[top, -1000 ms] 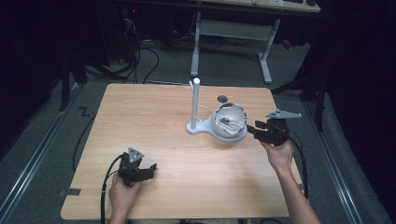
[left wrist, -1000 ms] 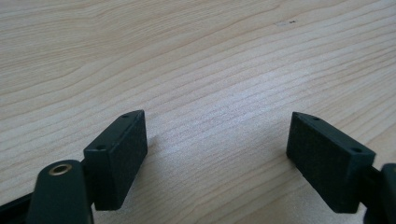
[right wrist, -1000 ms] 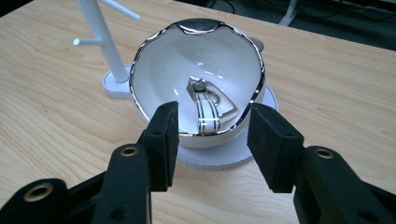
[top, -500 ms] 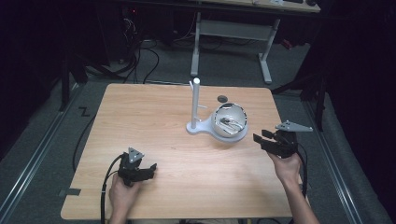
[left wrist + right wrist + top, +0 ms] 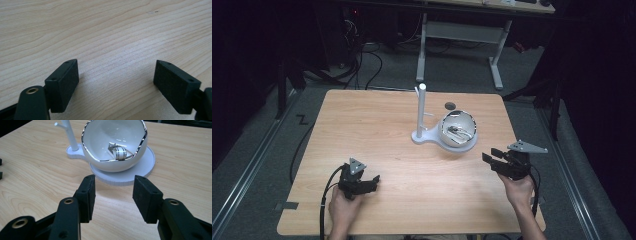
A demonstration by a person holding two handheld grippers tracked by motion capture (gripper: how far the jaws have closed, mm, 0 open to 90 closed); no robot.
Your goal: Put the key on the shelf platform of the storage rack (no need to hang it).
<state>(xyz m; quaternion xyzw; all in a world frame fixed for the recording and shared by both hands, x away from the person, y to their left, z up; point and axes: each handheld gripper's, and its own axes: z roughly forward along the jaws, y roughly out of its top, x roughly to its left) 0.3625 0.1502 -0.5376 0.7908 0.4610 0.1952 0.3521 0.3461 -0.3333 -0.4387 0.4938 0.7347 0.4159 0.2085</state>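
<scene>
Right gripper view: your right gripper (image 5: 113, 197), jaws apart and empty, faces the ring (image 5: 118, 152) in the white bowl (image 5: 100, 157); your left gripper (image 5: 115, 85) gapes over bare table (image 5: 105, 30).

My bench (image 5: 30, 177) is pale wood, smooth, its grain plain to see. My tongs (image 5: 113, 195) are matt black plastic with brass-looking inserts. The bowl (image 5: 100, 142) is glossy white with a mirror-bright rim; its stand (image 5: 147, 162) is matt white.

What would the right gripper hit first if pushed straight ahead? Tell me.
Probably the round white base under the white bowl: the right gripper, jaws open, points straight at it, with bare table between. How high it rides is unclear.
</scene>
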